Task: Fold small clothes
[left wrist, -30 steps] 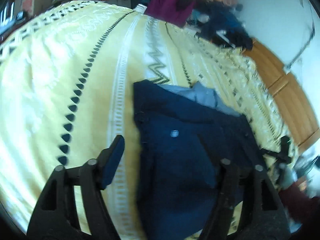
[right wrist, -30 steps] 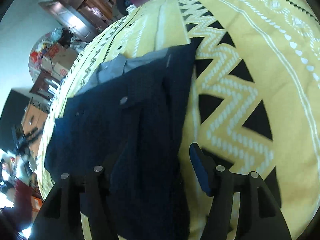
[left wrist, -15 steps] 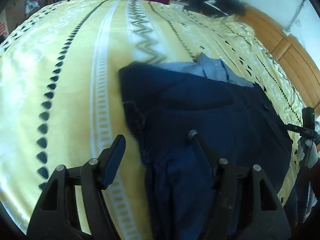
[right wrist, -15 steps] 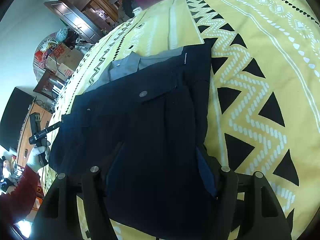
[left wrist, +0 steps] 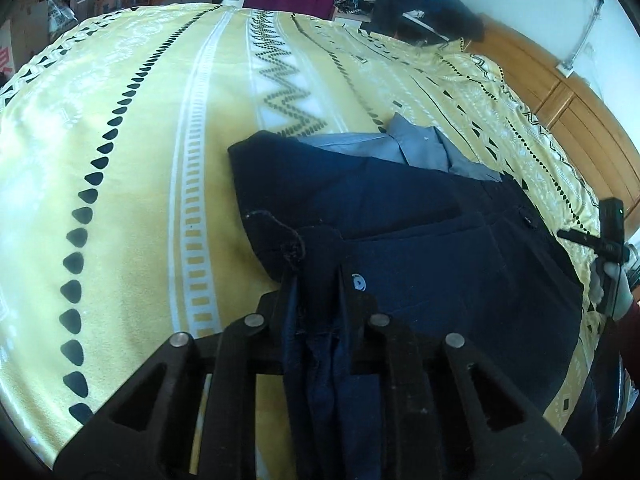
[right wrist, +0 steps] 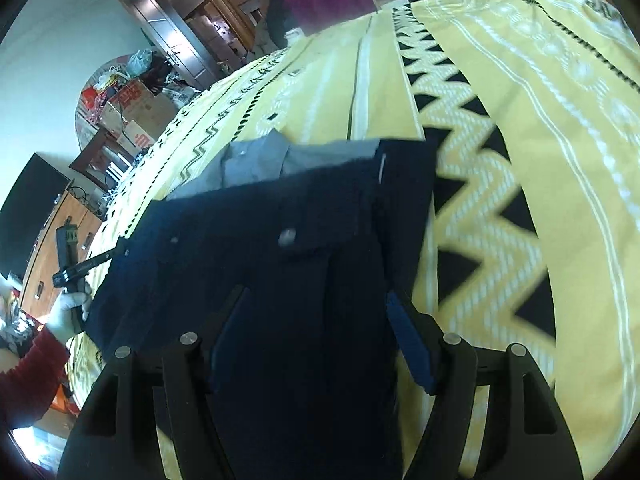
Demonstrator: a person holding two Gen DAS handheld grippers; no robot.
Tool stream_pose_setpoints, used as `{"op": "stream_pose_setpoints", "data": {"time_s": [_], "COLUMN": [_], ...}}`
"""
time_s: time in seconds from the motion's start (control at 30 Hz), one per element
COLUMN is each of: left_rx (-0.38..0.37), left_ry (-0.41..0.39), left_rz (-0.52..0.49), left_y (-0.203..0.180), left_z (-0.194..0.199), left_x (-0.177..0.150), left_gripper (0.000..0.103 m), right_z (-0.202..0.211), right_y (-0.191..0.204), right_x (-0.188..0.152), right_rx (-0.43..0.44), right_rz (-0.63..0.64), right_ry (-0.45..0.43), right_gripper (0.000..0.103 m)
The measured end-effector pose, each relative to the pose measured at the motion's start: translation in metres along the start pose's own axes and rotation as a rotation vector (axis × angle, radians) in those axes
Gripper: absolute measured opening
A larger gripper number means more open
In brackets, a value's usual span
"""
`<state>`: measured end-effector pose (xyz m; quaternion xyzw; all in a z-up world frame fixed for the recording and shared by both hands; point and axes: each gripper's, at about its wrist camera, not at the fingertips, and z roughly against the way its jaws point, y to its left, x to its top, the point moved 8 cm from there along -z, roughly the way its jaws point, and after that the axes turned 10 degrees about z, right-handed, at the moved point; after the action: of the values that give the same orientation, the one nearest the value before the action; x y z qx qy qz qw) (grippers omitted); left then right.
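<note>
Left claw: I am seeing its jaws nearly together, having just been closing, and they are pinching a bunched fold of the navy garment at its near left edge. Cloth is hanging down between the fingers toward 6 o'clock.

Right claw: jaws are standing wide, straddling the garment's near right portion. The blue pad at 3 o'clock is sitting at the fabric's edge; whether either pad is pressing the cloth I cannot tell.

The navy garment is lying spread on the yellow patterned bedspread, a pale button showing just past the left claw. A grey-blue shirt is peeking out from under it at 12 o'clock.

At 9 o'clock in the right view, a gloved hand with a red sleeve is gripping a black handle.
</note>
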<state>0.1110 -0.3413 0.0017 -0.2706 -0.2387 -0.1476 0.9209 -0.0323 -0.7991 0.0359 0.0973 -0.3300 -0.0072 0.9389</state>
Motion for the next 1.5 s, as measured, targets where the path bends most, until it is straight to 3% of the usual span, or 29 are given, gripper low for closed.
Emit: {"op": "stream_pose_setpoints", "data": {"time_s": [0.17, 0.3, 0.4, 0.5, 0.6, 0.63, 0.67, 0.7, 0.73, 0.93, 1.17, 1.33, 1.43, 1.5], "left_rx": [-0.006, 0.002, 0.016, 0.015, 0.019, 0.022, 0.029, 0.041, 0.062, 0.042, 0.083, 0.117, 0.164, 0.18], "left_ry": [0.014, 0.009, -0.001, 0.006, -0.011, -0.02, -0.032, -0.041, -0.052, -0.118, -0.191, -0.151, -0.065, 0.007], "left_rz": [0.001, -0.023, -0.064, -0.062, -0.065, -0.068, -0.073, -0.08, -0.082, -0.09, -0.171, -0.186, -0.178, -0.136], "left_y": [0.001, -0.003, -0.008, -0.006, -0.006, -0.007, -0.008, -0.009, -0.008, -0.026, -0.054, -0.05, -0.032, -0.011], "left_z": [-0.003, -0.006, -0.007, -0.012, -0.009, -0.007, -0.005, -0.003, 0.0, 0.03, 0.053, 0.01, -0.042, -0.082], "left_x": [-0.001, -0.006, -0.009, -0.01, -0.01, -0.01, -0.01, -0.01, -0.009, -0.001, 0.058, 0.092, 0.093, 0.085], "left_gripper": [0.017, 0.033, 0.04, 0.041, 0.038, 0.037, 0.033, 0.021, 0.015, 0.01, 0.009, 0.009, 0.009, 0.009], "right_z": [-0.039, -0.077, -0.078, -0.084, -0.082, -0.08, -0.076, -0.071, -0.067, -0.011, 0.035, 0.03, -0.008, -0.04], "right_y": [-0.006, -0.021, -0.01, -0.007, -0.01, -0.009, -0.009, -0.008, -0.006, 0.015, 0.024, -0.005, -0.031, -0.048], "right_x": [0.031, 0.031, 0.03, 0.025, 0.026, 0.026, 0.026, 0.027, 0.029, 0.05, 0.092, 0.121, 0.126, 0.119], "right_rx": [-0.007, -0.017, 0.022, -0.005, -0.032, -0.047, -0.06, -0.094, -0.098, -0.113, -0.093, -0.084, -0.075, -0.118], "right_rz": [0.073, 0.067, 0.094, 0.126, 0.124, 0.128, 0.136, 0.159, 0.167, 0.17, 0.184, 0.136, 0.096, 0.101], "right_ry": [0.052, 0.143, 0.138, 0.161, 0.147, 0.138, 0.126, 0.116, 0.105, -0.06, -0.17, -0.185, -0.125, -0.066], "right_gripper": [0.075, 0.073, 0.068, 0.068, 0.053, 0.043, 0.021, 0.014, 0.013, 0.01, 0.01, 0.01, 0.01, 0.01]}}
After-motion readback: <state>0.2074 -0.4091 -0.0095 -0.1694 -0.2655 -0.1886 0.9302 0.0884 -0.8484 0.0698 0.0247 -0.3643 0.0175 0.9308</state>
